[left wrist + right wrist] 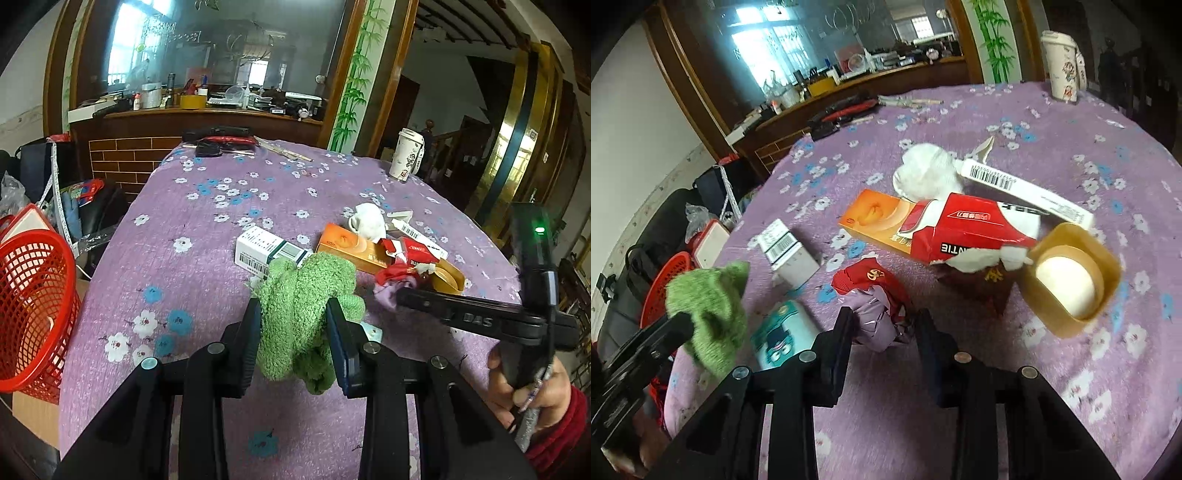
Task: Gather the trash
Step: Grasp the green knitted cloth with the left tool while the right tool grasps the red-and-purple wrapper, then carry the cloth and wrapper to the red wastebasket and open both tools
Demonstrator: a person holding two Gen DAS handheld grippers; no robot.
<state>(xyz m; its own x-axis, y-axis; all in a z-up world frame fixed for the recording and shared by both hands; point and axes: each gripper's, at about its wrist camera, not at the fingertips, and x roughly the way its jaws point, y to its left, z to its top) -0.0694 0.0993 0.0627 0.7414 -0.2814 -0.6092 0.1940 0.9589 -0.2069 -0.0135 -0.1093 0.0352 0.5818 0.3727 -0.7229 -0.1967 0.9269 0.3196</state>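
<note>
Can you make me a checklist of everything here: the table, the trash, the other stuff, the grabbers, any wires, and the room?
Surface: table under a purple flowered cloth.
Job's things: green fuzzy cloth; crumpled purple and red wrapper; torn red box; orange box; white barcode box; white wad; red mesh basket beside the table.
Clutter: lidded paper cup; brown tub; dark items at the far edge.
Grippers: left gripper shut on the green fuzzy cloth; right gripper around the wrapper, pads look touching.
Cables: nothing seen.
Surroundings: cluttered wooden counter, large mirror.
</note>
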